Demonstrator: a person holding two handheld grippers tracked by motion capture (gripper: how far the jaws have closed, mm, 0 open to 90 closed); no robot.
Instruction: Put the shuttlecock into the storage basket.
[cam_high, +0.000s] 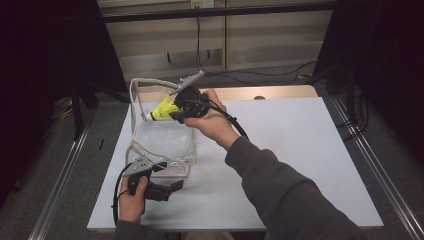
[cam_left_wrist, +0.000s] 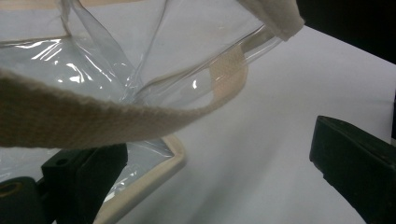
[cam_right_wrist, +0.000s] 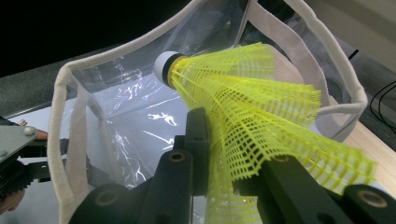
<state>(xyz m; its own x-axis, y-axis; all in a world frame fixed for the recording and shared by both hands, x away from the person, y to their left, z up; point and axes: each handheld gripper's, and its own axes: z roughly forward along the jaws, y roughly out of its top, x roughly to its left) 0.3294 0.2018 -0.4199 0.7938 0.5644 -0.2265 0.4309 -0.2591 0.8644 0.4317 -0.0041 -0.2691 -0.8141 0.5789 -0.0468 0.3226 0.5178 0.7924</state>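
Nearest, at the left, the left gripper (cam_high: 172, 186) rests with jaws apart beside the clear plastic tote bag (cam_high: 162, 135). Further right, the right gripper (cam_right_wrist: 224, 140) is clamped on a yellow mesh shuttlecock (cam_right_wrist: 243, 93) above the bag's mouth. Best lowered inside, cork first, before letting go. No readable writing.

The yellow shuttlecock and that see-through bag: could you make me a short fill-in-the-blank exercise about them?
1. The right gripper is shut on a yellow ____.
2. The shuttlecock points its ____ tip into the bag's mouth.
3. The clear bag is edged with ____ cloth strap.
4. The left gripper lies by the bag, its jaws ____.

Missing words: shuttlecock; white; beige; open
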